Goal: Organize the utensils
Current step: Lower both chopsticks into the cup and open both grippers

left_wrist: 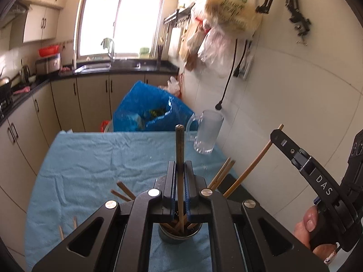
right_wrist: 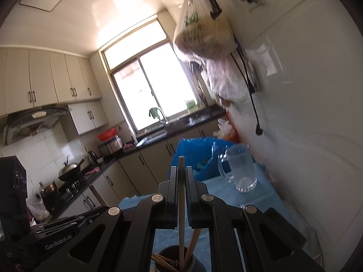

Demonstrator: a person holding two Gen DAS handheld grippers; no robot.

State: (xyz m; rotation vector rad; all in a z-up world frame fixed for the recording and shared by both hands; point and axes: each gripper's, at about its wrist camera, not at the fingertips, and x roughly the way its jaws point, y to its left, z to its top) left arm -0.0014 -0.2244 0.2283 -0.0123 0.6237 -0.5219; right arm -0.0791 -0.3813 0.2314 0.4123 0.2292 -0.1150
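"DAS" marks the right hand-held gripper; "GenRobot.AI" the left hand-held gripper.

Chopsticks and their holder on the blue-clothed table

A dark round holder stands upright on the cloth, several brown chopsticks leaning in it at mixed angles. One dark chopstick stands nearly upright, its lower end down in the holder; a paler one likewise reaches into the holder. Loose wooden chopsticks lie on the cloth to the left, and more slant by the table's right edge.
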